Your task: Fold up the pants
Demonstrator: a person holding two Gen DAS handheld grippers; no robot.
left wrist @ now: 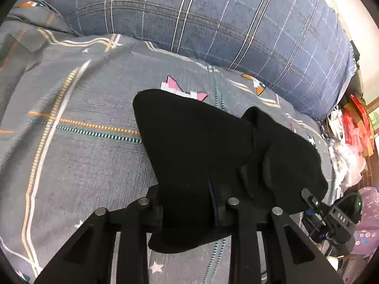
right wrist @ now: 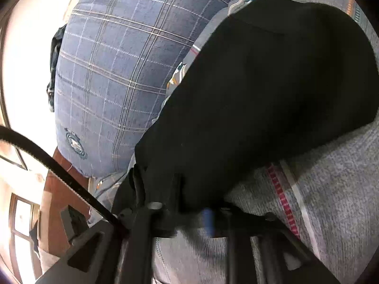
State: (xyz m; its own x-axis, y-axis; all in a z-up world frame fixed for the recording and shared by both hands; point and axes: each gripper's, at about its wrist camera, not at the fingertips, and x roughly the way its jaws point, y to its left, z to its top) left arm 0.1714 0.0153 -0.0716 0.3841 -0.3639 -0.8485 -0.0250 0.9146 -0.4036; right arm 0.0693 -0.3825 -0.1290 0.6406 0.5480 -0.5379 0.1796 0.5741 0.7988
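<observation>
Pants (left wrist: 203, 146) — one pair, black
Grippers — two: left gripper (left wrist: 189, 203), right gripper (right wrist: 189, 203)
Pillow (left wrist: 213, 23) — one, blue plaid
Bedsheet (left wrist: 83, 153) — one, grey, patterned
Heap of bags and cloth beside the bed (left wrist: 350, 142) — one; the number of items in it cannot be counted

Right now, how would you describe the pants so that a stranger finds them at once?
Find the grey patterned bedsheet, in front of the blue plaid pillow. On it lie the pants, with both grippers at them. They are the only plain black cloth there, without lines or pictures.
</observation>
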